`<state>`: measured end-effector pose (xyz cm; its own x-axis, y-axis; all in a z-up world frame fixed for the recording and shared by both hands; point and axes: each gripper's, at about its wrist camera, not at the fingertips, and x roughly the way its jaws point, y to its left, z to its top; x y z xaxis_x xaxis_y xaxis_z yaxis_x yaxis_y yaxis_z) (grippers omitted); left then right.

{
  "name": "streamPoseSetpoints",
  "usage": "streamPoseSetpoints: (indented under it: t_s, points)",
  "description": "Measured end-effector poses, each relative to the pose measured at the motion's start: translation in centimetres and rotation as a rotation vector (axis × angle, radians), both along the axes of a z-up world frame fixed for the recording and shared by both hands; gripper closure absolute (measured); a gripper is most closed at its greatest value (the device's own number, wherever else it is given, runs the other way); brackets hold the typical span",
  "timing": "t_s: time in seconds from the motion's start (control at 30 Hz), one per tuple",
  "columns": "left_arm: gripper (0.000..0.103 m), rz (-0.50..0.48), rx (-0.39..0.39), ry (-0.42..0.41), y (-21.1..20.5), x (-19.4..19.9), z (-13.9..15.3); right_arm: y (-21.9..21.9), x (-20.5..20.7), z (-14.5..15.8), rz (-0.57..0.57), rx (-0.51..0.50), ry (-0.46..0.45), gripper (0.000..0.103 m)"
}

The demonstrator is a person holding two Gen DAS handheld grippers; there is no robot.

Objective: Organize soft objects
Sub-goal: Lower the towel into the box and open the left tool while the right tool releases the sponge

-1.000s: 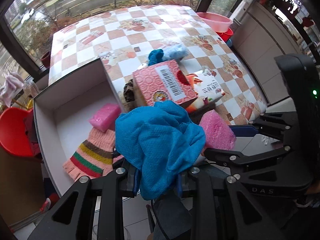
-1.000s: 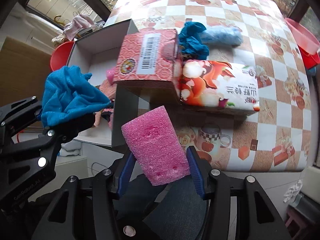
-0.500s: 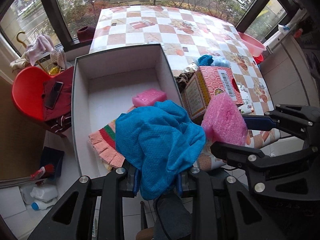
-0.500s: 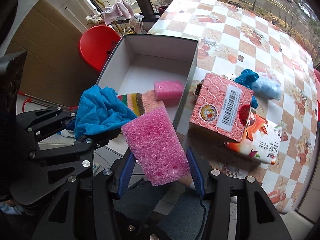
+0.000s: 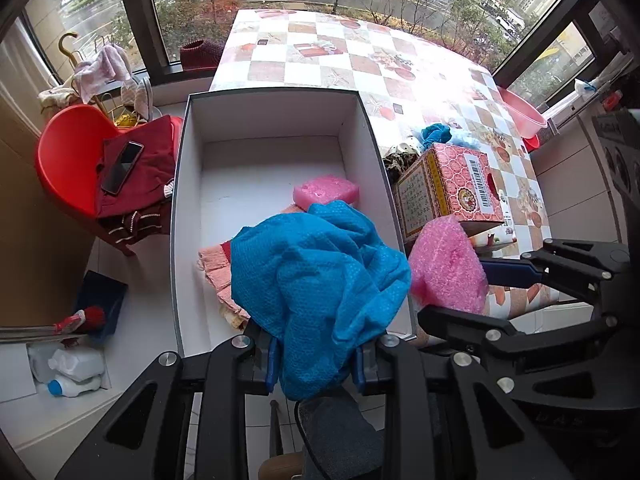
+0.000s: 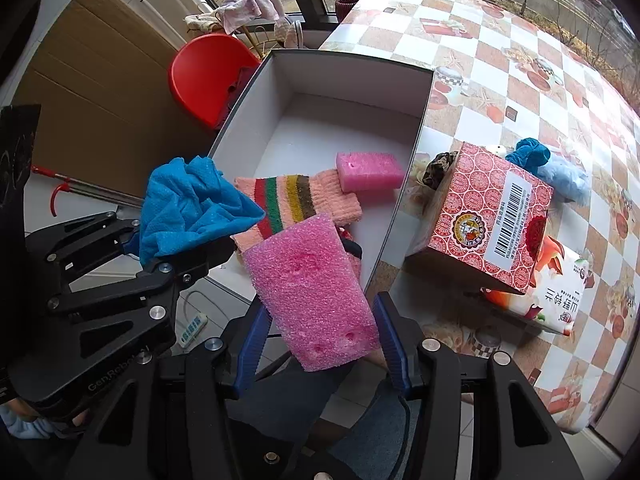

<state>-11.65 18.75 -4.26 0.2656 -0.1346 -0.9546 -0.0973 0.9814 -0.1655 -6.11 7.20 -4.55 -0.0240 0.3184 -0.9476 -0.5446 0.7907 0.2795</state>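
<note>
While each claw grips one item, blue cloth [image 5: 320,280] left and pink foam block [image 6: 316,296] right, one box [image 5: 280,120] holds two.

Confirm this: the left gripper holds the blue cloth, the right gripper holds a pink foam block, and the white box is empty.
Not empty. The right wrist view shows the white box already holding a striped knit piece and a smaller pink foam block. The rest stands.
</note>
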Motion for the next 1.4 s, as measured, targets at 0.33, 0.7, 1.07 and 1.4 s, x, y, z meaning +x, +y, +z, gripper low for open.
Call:
streamPoseSetpoints:
  t_s: [0.33,0.7,1.07,1.4]
  points:
    - [0.074,-0.002,-0.005,-0.010,-0.3,0.5,0.1,-0.3,0.2,0.2,-0.001,-0.016,-0.009,0.049]
    - [0.074,0.030,-0.011,-0.010,0.6,0.7,0.0,0.2,0.5,0.2,0.016,-0.021,-0.010,0.049]
    - [0.074,0.034,-0.017,-0.019,0.8,1.3,0.2,0.1,0.9,0.3,0.018,-0.030,-0.015,0.049]
    - [0.074,0.035,-0.018,-0.021,0.7,1.6,0.2,0.1,0.9,0.4,0.018,-0.032,-0.016,0.049]
